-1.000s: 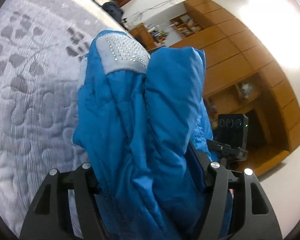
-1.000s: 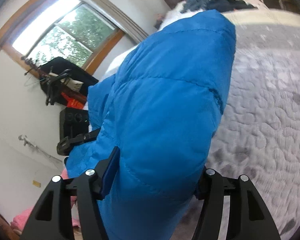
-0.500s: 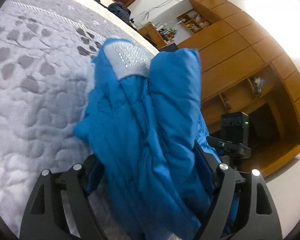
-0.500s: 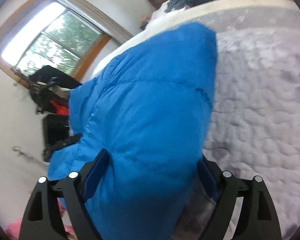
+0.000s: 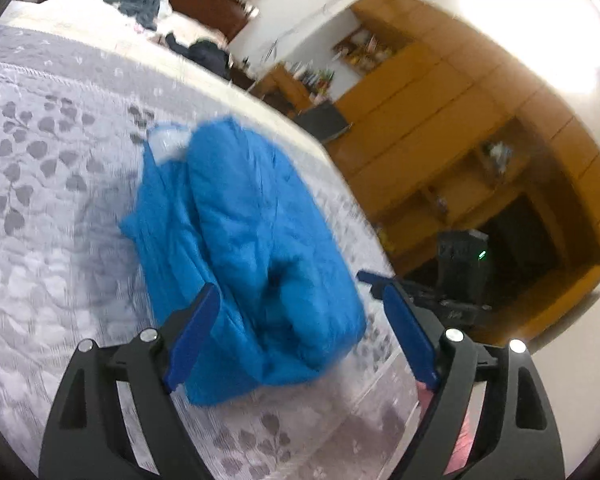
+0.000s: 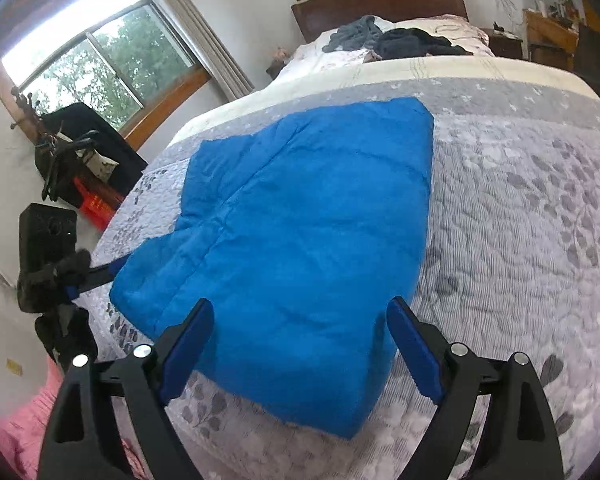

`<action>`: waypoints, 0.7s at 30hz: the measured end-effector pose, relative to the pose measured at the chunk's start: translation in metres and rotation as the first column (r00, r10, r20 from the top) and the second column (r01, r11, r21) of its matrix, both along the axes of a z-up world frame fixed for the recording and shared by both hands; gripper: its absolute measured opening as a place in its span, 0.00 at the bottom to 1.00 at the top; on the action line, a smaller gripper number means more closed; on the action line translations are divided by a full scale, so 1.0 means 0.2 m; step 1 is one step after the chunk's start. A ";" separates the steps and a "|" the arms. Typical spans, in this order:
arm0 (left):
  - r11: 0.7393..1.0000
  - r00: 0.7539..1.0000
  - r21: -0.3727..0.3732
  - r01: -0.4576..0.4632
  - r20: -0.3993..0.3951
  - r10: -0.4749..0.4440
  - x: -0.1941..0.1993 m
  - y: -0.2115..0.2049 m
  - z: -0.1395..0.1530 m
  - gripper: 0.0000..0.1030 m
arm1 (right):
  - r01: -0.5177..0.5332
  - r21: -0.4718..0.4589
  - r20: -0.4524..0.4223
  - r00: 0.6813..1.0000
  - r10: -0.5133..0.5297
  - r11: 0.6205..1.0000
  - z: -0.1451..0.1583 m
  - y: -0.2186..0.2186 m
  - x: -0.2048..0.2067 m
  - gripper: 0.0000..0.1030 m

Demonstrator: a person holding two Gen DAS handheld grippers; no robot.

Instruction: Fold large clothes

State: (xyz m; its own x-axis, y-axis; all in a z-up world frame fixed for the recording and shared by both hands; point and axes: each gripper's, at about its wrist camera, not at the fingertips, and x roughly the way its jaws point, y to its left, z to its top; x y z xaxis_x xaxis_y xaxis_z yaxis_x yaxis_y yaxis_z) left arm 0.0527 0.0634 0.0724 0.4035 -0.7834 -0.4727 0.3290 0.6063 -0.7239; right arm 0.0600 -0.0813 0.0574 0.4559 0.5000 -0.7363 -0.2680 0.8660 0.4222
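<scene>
A blue quilted jacket (image 6: pixel 300 224) lies folded in a thick bundle on the grey leaf-patterned bedspread (image 6: pixel 532 240). In the left wrist view the same blue jacket (image 5: pixel 240 248) shows its layered side, with a pale patch at its far end. My left gripper (image 5: pixel 296 304) is open, its blue pads on either side of the bundle's near end and off the cloth. My right gripper (image 6: pixel 300 320) is open too, just in front of the bundle's near edge. The left gripper's arm (image 6: pixel 60 276) shows at the bed's left edge in the right wrist view.
Dark clothes (image 6: pixel 396 40) are piled near the headboard at the far end of the bed. A wooden wardrobe and shelves (image 5: pixel 480 128) stand to the right of the bed. A black stand with clutter (image 6: pixel 80 152) sits below the window, and pink cloth (image 6: pixel 16 436) lies low at the left.
Both grippers held the jacket up off the bed a second ago. They have lowered it onto the bedspread, opened, and drawn back from it.
</scene>
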 end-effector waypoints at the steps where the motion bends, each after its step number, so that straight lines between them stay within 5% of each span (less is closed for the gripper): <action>1: 1.000 1.000 0.005 0.010 -0.019 -0.010 0.00 -0.03 -0.01 0.80 | 0.003 0.004 -0.001 1.000 -0.003 1.000 0.00 0.00 0.00 0.86; 3: 0.999 0.999 0.030 0.012 -0.035 -0.011 0.00 -0.05 -0.04 0.69 | 0.005 0.003 0.002 1.000 -0.005 1.000 0.00 -0.01 -0.03 0.86; 5: 0.998 0.999 0.069 0.011 -0.032 -0.009 0.01 -0.07 -0.07 0.45 | 0.003 0.003 0.003 1.000 -0.003 1.000 0.00 -0.01 -0.04 0.86; 9: 0.998 0.999 0.059 0.012 -0.050 -0.009 0.02 -0.04 -0.10 0.23 | -0.006 -0.004 0.006 1.000 0.006 1.000 0.01 0.02 -0.05 0.86; 10: 0.998 0.998 0.052 0.023 -0.051 -0.021 0.01 -0.03 -0.11 0.10 | -0.007 -0.005 0.006 1.000 0.007 1.000 0.01 0.02 -0.06 0.86; 15: 0.991 0.995 0.126 0.038 -0.095 -0.026 -0.01 0.01 -0.24 0.11 | -0.018 -0.008 -0.014 1.000 0.018 1.000 -0.03 0.06 -0.05 0.86; 21: 0.991 0.993 0.127 0.051 -0.114 -0.037 0.01 0.00 -0.32 0.14 | -0.009 -0.028 -0.032 0.999 0.008 1.000 -0.09 0.08 -0.05 0.87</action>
State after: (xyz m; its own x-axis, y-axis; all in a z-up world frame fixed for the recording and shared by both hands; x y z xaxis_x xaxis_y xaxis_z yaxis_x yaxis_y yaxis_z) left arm 0.0539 0.0635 0.0085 0.3091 -0.7287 -0.6110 0.2791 0.6837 -0.6742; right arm 0.0495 -0.0658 0.0387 0.4277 0.4826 -0.7643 -0.2623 0.8754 0.4060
